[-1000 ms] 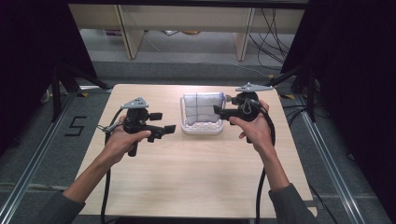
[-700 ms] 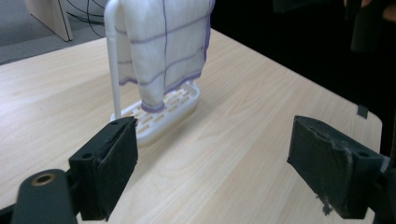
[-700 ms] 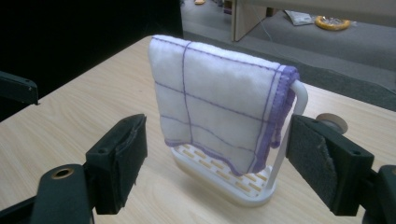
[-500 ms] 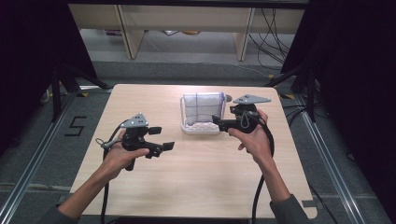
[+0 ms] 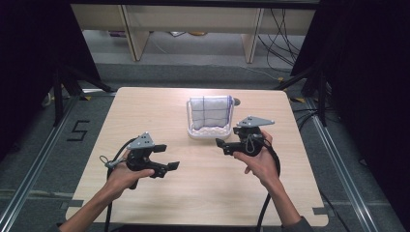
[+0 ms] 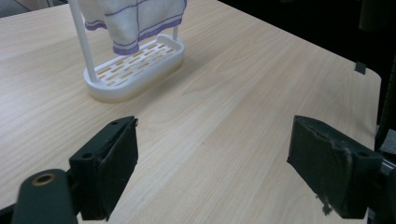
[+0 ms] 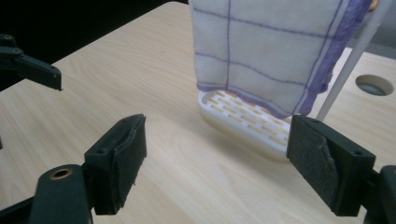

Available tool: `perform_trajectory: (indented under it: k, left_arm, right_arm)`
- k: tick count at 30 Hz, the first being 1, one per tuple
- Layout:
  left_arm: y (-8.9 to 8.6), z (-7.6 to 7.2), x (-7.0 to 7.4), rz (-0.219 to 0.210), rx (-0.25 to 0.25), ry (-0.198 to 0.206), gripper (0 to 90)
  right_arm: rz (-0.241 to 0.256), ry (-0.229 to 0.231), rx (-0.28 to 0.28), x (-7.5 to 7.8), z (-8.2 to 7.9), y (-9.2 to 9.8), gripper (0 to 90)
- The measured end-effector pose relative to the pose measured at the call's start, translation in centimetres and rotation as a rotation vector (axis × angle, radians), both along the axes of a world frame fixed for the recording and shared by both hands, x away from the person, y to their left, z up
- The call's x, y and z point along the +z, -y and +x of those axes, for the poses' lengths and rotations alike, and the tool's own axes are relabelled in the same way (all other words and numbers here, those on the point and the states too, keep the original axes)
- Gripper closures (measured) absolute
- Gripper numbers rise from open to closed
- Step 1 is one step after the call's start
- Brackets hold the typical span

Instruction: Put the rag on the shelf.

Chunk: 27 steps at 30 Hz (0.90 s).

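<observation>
Centre frame: cloth (image 5: 209,112) draped on white rack (image 5: 209,133). Right gripper (image 5: 223,145) near rack, jaws spread, empty; left gripper (image 5: 168,159) likewise, lower left. Approach step; next move needs cloth-edge alignment.

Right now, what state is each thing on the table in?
Cloth: draped over the rack, hanging, ungripped.
Rack: upright on the table, untouched.
Left tool: open, holding nothing, off to the rack's side.
Right tool: open, holding nothing, beside the rack.

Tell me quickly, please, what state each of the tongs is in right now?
Left tongs: open, holding nothing, over bare table.
Right tongs: open, holding nothing, facing the towel on its rack.
</observation>
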<state>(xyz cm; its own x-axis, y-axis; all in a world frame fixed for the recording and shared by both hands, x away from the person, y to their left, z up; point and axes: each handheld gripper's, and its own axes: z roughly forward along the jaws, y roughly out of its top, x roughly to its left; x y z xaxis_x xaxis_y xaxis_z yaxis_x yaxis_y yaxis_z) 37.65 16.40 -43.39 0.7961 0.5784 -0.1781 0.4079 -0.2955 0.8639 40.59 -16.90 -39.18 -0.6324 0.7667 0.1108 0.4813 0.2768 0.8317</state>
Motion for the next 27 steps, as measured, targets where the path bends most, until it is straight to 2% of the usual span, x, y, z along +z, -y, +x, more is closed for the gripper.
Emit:
perform_trajectory:
  k: [1,3,4,6,7,8,9,10,13,14,15,16,20,21,22,23,24,25,27]
  left_arm:
    - [-0.1,-0.2,-0.3,-0.006,-0.002,-0.003,15.4]
    - [-0.2,-0.6,-0.7,-0.009,0.011,-0.012,15.4]
    - [-0.3,-0.7,-0.9,-0.008,0.006,-0.014,15.4]
    - [-0.3,-1.2,-1.6,-0.008,-0.002,-0.021,15.4]
    - [-0.4,-1.5,-1.9,-0.003,0.001,-0.019,15.4]
    - [-0.5,-1.6,-2.1,0.004,-0.009,-0.023,15.4]
    - [-0.6,-1.9,-2.3,0.007,0.0,-0.023,15.4]
    - [-0.7,-2.1,-2.5,-0.003,-0.001,-0.023,15.4]
    - [-1.2,-2.6,-3.1,-0.004,-0.002,-0.031,15.4]
    - [-1.4,-2.8,-3.1,0.008,0.007,-0.03,15.4]
    - [-1.6,-2.9,-3.3,0.002,0.006,-0.032,15.4]
    - [-1.7,-3.1,-3.4,0.0,0.009,-0.029,15.4]
    - [-2.0,-3.8,-4.0,-0.002,0.017,-0.037,15.4]
    - [-2.1,-4.0,-4.1,-0.004,0.016,-0.038,15.4]
    - [-2.1,-4.1,-4.3,-0.006,0.02,-0.03,15.4]
    - [-2.1,-4.3,-4.4,0.002,0.024,-0.023,15.4]
    - [-2.2,-4.5,-4.5,0.023,0.019,-0.009,15.4]
    - [-2.2,-4.6,-4.7,0.025,0.023,-0.004,15.4]
    - [-2.3,-4.9,-5.0,0.035,0.029,-0.011,15.4]
  right_arm:
    - [-0.008,0.007,0.008,-0.1,0.0,0.1,21.1]
    - [0.009,-0.012,0.004,-0.5,-0.5,0.0,21.1]
    - [0.007,0.002,0.013,-0.9,-0.5,0.1,21.2]
    - [0.004,-0.015,0.006,-1.2,-1.0,0.1,21.2]
    - [0.022,-0.021,0.003,-1.5,-1.2,0.0,21.1]
    - [0.006,-0.015,0.009,-1.6,-1.4,0.2,21.1]
    - [0.013,-0.031,0.011,-1.7,-1.7,0.2,21.0]
    - [0.008,-0.005,0.015,-2.0,-1.8,0.3,21.0]
    - [0.016,-0.017,0.005,-2.8,-2.5,0.4,21.0]
    - [0.029,-0.024,0.005,-3.2,-2.8,0.4,21.0]
    - [0.021,-0.007,0.012,-3.6,-2.9,0.5,21.0]
    - [0.013,-0.017,0.005,-3.8,-3.2,0.6,21.0]
    - [0.047,-0.046,0.009,-5.2,-4.3,0.3,20.9]
    - [0.036,-0.051,0.011,-5.5,-4.6,0.2,20.9]
    - [0.016,-0.031,0.03,-5.9,-4.6,0.3,20.7]
    - [0.0,-0.038,0.03,-6.2,-4.9,0.3,20.6]
    - [0.014,-0.062,0.028,-6.5,-5.1,0.1,19.8]
    - [0.006,-0.05,0.037,-6.9,-5.2,0.1,18.4]
    - [-0.005,-0.072,0.034,-7.4,-5.5,0.0,17.0]
